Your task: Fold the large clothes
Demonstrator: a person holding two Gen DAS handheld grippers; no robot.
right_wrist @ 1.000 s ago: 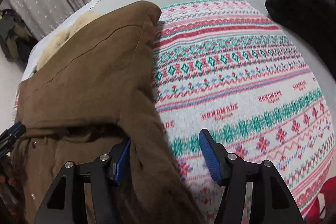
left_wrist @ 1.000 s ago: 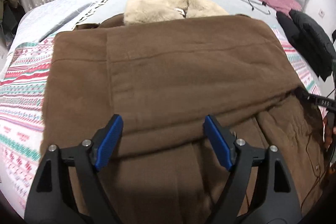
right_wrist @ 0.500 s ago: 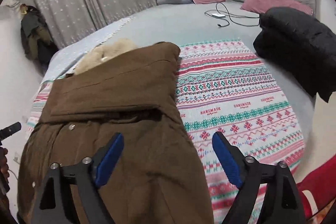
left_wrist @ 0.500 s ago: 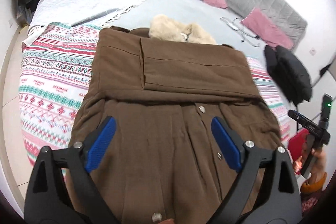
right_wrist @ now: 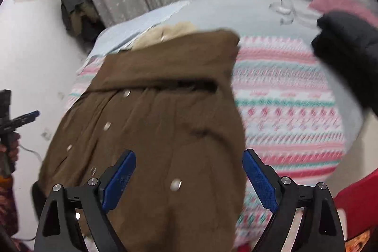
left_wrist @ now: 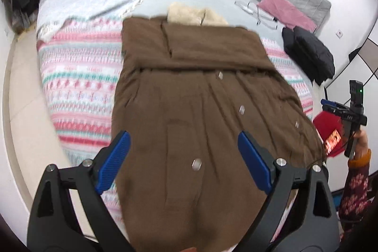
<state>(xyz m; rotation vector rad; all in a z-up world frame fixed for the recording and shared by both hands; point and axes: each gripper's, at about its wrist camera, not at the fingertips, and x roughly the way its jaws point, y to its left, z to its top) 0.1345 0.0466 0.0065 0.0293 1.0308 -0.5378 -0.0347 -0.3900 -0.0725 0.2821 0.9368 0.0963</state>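
Observation:
A large brown coat (left_wrist: 200, 110) with metal snaps lies flat on a patterned blanket (left_wrist: 78, 82) on a round bed. Its sleeves are folded across the upper part, and a cream fur collar (left_wrist: 193, 14) shows at the far end. My left gripper (left_wrist: 183, 141) hangs open above the coat's lower half with nothing between its blue pads. In the right wrist view my right gripper (right_wrist: 189, 157) is above the coat (right_wrist: 153, 122) near its right edge. Its jaws are opening and hold nothing. Each gripper also shows at the edge of the other's view.
A black jacket (left_wrist: 307, 51) lies at the bed's right edge. Pink pillows (left_wrist: 285, 8), folded bedding and a cable sit by the grey headboard. A red object (right_wrist: 359, 204) is low on the right. Dark clothes (right_wrist: 75, 11) are heaped by the curtain.
Both grippers have let go of the folded sleeve part and pulled back and up. The whole coat and more of the bed now show. The right jaws have spread wider.

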